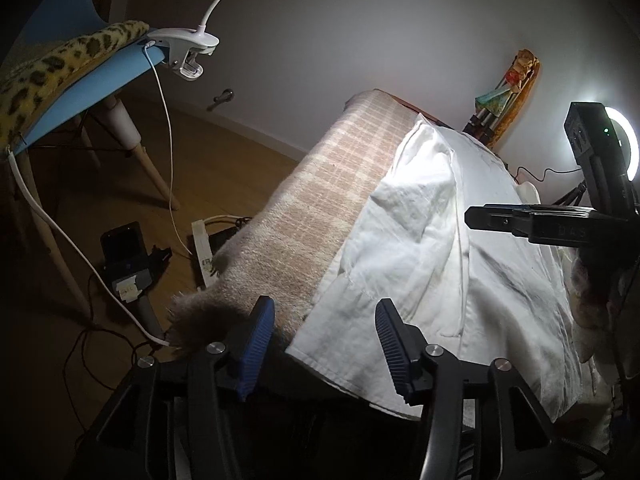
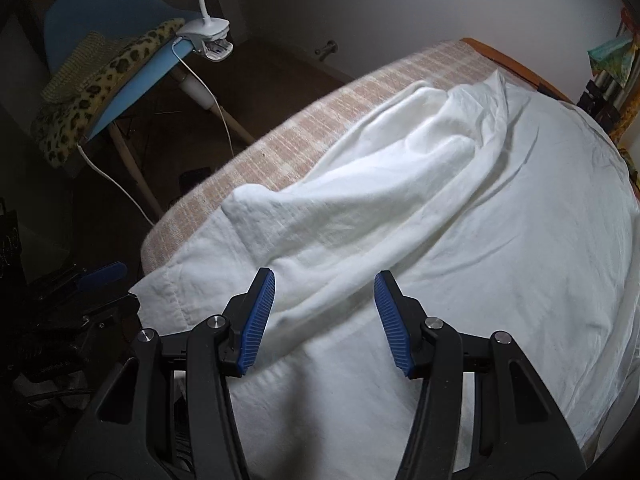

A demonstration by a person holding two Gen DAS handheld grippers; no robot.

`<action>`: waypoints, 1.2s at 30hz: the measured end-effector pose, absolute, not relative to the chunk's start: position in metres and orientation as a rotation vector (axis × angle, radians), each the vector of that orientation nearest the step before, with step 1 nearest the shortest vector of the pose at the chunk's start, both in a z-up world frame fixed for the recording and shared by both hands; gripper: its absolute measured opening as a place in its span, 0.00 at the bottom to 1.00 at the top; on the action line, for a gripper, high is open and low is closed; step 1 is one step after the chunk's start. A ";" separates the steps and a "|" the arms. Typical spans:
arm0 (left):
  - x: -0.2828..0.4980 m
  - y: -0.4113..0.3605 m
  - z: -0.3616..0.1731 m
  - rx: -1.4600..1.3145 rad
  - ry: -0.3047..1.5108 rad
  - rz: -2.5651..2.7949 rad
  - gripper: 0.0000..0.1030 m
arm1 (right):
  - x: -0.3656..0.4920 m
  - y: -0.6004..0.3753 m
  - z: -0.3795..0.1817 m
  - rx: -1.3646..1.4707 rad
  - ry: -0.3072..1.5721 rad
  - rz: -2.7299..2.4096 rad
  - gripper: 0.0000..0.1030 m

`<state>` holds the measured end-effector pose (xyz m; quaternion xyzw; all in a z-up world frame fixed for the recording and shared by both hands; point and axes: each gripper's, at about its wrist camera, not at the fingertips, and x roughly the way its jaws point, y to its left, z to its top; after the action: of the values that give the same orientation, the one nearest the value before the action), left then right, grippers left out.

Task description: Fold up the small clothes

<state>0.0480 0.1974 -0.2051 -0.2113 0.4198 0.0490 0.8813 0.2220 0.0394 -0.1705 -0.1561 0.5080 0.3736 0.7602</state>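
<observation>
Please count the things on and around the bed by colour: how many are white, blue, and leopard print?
White: 3 - garment, sheet, clip lamp
Blue: 1 - chair
Leopard print: 1 - cushion
Total: 5

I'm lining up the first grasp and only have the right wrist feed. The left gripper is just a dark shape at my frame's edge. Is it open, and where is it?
Observer: The left gripper is open and holds nothing. It is at the near edge, where the white garment meets the plaid blanket.
Operator: What is past my right side?
Observer: A lit ring light stands there, beyond your right gripper.
Operator: Is the floor on the left clear?
Observer: No. A white power strip lies on the wood floor, next to the blanket's hanging edge.
</observation>
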 end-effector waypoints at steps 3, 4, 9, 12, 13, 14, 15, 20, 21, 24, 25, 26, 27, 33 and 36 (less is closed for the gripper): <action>0.058 0.202 -0.213 -0.454 0.885 0.091 0.52 | 0.226 0.052 -0.177 -0.327 1.096 0.800 0.53; 0.063 0.203 -0.217 -0.466 0.893 0.081 0.52 | 0.229 0.055 -0.182 -0.333 1.093 0.783 0.53; 0.072 0.191 -0.226 -0.426 0.914 0.054 0.40 | 0.249 0.055 -0.208 -0.298 1.205 0.797 0.53; 0.070 0.185 -0.226 -0.391 0.906 0.045 0.31 | 0.269 0.047 -0.192 -0.209 1.193 0.804 0.53; 0.069 0.184 -0.227 -0.383 0.901 0.045 0.27 | 0.280 0.045 -0.187 -0.166 1.192 0.794 0.58; 0.069 0.183 -0.227 -0.377 0.897 0.045 0.26 | 0.292 0.044 -0.182 -0.129 1.187 0.774 0.67; 0.068 0.183 -0.228 -0.373 0.891 0.046 0.22 | 0.302 0.045 -0.179 -0.103 1.180 0.755 0.69; 0.067 0.180 -0.228 -0.356 0.884 0.029 0.09 | 0.348 0.074 -0.183 -0.055 1.227 0.675 0.70; 0.067 0.179 -0.228 -0.349 0.883 0.027 0.08 | 0.355 0.079 -0.186 -0.052 1.244 0.650 0.70; 0.066 0.176 -0.228 -0.328 0.877 0.023 0.06 | 0.374 0.093 -0.201 -0.062 1.305 0.545 0.70; 0.066 0.176 -0.228 -0.326 0.876 0.021 0.06 | 0.378 0.096 -0.205 -0.077 1.312 0.509 0.70; 0.066 0.177 -0.228 -0.328 0.874 0.019 0.06 | 0.382 0.099 -0.208 -0.097 1.315 0.480 0.70; 0.065 0.177 -0.229 -0.332 0.872 0.017 0.06 | 0.385 0.102 -0.211 -0.119 1.316 0.449 0.70; 0.062 0.178 -0.226 -0.332 0.867 0.010 0.05 | 0.400 0.095 -0.215 -0.125 1.329 0.395 0.30; 0.061 0.177 -0.225 -0.321 0.863 0.008 0.05 | 0.409 0.075 -0.204 0.040 1.370 0.455 0.16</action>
<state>0.0608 0.1774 -0.2246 -0.1548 0.4165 0.0037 0.8958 0.4086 0.0750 -0.2040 0.0185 0.6268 0.2084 0.7505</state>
